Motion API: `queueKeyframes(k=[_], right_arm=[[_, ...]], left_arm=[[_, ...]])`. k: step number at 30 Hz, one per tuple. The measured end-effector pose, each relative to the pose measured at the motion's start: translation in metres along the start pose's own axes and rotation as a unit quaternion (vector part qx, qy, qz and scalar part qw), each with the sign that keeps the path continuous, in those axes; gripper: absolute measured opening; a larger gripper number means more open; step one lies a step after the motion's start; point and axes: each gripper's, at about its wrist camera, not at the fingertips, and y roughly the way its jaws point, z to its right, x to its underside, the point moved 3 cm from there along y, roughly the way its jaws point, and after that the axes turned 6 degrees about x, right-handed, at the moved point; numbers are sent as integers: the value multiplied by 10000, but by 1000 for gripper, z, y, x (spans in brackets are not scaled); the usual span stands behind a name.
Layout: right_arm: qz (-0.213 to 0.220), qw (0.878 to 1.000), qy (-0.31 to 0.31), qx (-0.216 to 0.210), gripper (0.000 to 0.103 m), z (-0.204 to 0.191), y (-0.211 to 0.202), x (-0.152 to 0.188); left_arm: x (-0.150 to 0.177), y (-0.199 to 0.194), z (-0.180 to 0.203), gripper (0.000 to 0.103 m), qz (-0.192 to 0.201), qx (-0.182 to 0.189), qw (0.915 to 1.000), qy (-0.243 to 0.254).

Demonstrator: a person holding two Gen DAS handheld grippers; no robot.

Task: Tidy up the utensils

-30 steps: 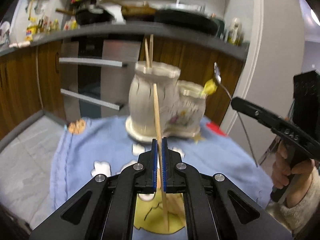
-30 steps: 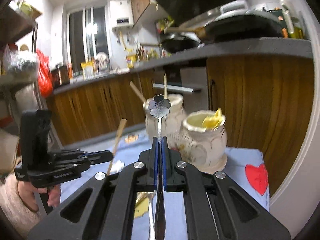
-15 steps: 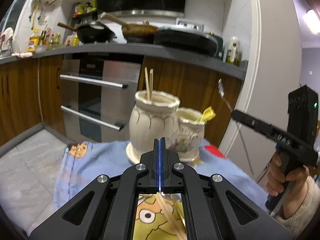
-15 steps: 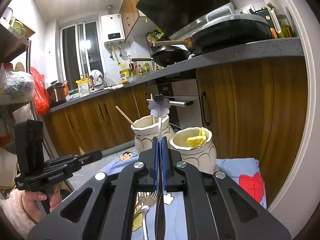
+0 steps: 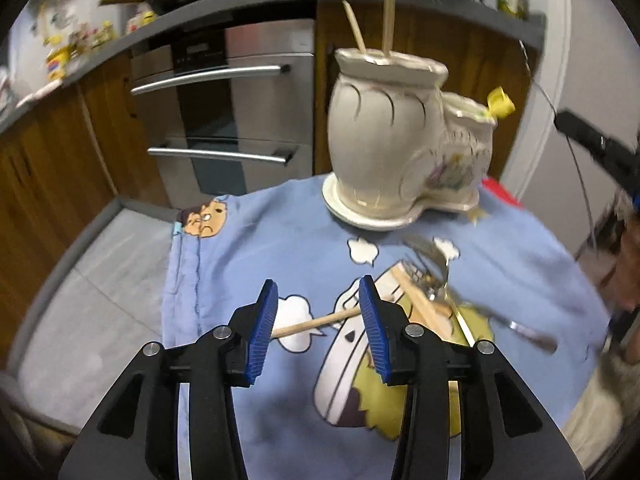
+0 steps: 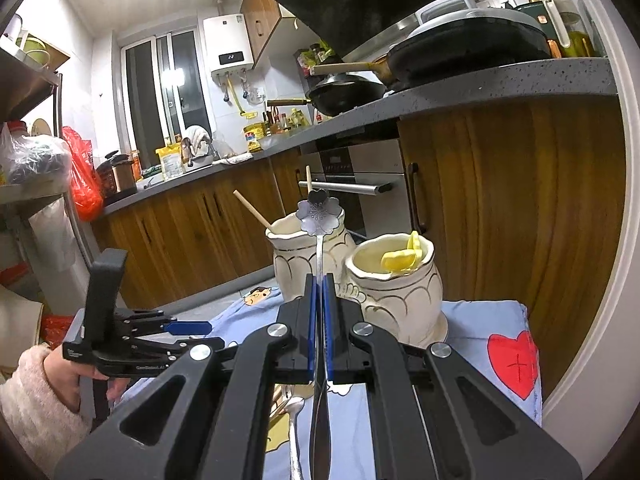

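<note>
My left gripper [image 5: 319, 286] points down at the blue cartoon cloth [image 5: 248, 248], its jaws opening. A wooden chopstick [image 5: 316, 323] lies on the cloth between them, and the pads do not press it. Behind stands a cream double ceramic holder [image 5: 380, 140] with two chopsticks [image 5: 387, 16] in its tall jar and a yellow piece [image 5: 500, 104] in its small jar. My right gripper [image 6: 319, 280] is shut on a metal utensil with a flower-shaped end [image 6: 320, 214], held upright in front of the holder [image 6: 396, 296]. The left gripper [image 6: 200, 330] shows low on the left there.
Forks and more chopsticks [image 5: 428, 276] lie in a loose pile on the cloth, right of my left gripper. A spoon [image 6: 295, 408] lies under my right gripper. An oven [image 5: 236, 120], wooden cabinets and a grey counter with pans [image 6: 460, 52] stand behind. A sleeved hand [image 6: 48, 392] holds the left gripper.
A second ago my left gripper was shut on a chopstick near the holder; that chopstick is gone from it. It has since tipped down over the cloth and parted its jaws. The right gripper stayed put.
</note>
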Motion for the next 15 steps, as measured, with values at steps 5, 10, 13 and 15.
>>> queueKeyframes(k=[5,10,13,15], right_arm=[[-35,10000,-18,-16,3,2,0,-1],[-102,9999,25,-37,3,5,2,-1],[-111,9999,6,-52,3,4,2,-1],[-117,9999,1,-68,3,3,3,-1]], left_arm=[[7,19,5,43,-478,225,9977,436],[13,36,-1,43,-861,110,9934,756],[14,39,-7,43,-969,305,9931,584],[14,41,-9,42,-991,281,9935,494]])
